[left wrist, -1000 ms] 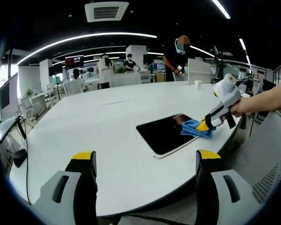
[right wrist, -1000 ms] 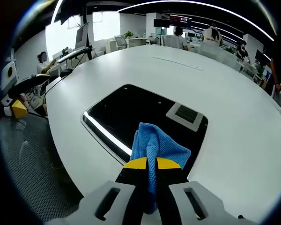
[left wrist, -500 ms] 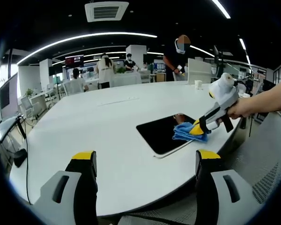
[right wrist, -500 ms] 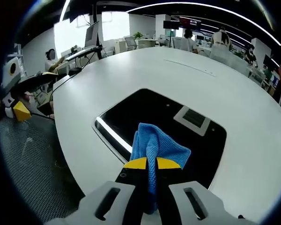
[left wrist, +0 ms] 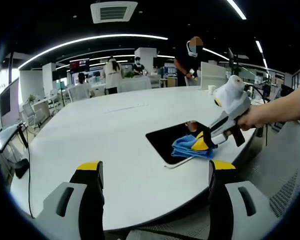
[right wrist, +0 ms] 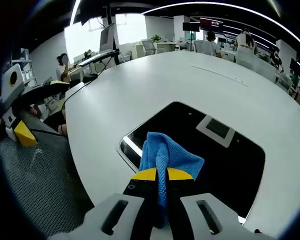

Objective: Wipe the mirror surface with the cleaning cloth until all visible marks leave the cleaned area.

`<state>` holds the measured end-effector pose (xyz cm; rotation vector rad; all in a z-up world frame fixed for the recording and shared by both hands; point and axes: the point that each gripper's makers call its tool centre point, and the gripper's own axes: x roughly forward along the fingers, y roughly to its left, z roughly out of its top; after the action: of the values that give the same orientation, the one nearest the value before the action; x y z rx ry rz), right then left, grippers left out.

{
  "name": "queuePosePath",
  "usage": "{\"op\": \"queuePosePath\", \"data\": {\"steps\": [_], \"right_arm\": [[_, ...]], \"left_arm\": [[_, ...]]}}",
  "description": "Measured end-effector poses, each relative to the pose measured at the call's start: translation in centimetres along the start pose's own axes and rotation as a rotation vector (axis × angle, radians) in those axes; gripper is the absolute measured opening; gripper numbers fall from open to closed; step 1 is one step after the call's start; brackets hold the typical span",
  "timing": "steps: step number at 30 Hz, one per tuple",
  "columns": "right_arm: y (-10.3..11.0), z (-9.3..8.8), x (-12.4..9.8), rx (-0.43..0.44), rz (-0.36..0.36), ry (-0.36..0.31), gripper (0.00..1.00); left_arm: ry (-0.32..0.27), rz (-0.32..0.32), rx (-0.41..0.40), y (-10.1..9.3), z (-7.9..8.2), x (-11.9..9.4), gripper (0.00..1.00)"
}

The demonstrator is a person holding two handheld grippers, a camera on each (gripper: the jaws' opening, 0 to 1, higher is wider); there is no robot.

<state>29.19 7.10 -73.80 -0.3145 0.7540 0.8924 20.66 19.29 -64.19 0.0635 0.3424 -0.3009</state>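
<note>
Blue microfibre is bunching between the yellow-tipped jaws of the right gripper (right wrist: pixel 162 174), which are pinching the cleaning cloth (right wrist: pixel 167 156) so that its folds are fanning out just ahead of the tips, as the right gripper view shows. The cloth is pressing on the near-left corner of the mirror (right wrist: pixel 220 155), a dark rounded rectangle lying flat on the white table (right wrist: pixel 140 85) and reflecting a ceiling vent.

In the left gripper view, going from left to right, the left gripper (left wrist: pixel 155 172) is hanging over the near edge of the table (left wrist: pixel 105 135) with its two yellow-tipped jaws spread wide and gripping nothing. Beyond them the mirror (left wrist: pixel 167 138) is lying toward the table's right side, with the cleaning cloth (left wrist: pixel 187 146) resting on its near right portion. The right gripper (left wrist: pixel 202 143) is angling down onto the cloth, held by a person's hand (left wrist: pixel 252 117) reaching in from the right. Several people are standing and sitting around desks in the office behind.
</note>
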Motion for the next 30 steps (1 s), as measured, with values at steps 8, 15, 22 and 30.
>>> {"op": "queuePosePath", "data": {"steps": [8, 15, 22, 30], "right_arm": [[2.6, 1.6, 1.7, -0.018, 0.037, -0.01, 0.0], [4.3, 2.6, 2.7, -0.031, 0.063, -0.024, 0.0], [4.6, 2.7, 2.8, -0.022, 0.065, -0.026, 0.0], [4.8, 2.7, 2.8, -0.093, 0.023, -0.04, 0.0]], "left_arm": [[0.0, 0.001, 0.0, 0.1, 0.0, 0.0, 0.85], [0.0, 0.001, 0.0, 0.1, 0.1, 0.0, 0.85], [0.0, 0.002, 0.0, 0.1, 0.1, 0.0, 0.85], [-0.002, 0.003, 0.0, 0.1, 0.1, -0.1, 0.85]]}}
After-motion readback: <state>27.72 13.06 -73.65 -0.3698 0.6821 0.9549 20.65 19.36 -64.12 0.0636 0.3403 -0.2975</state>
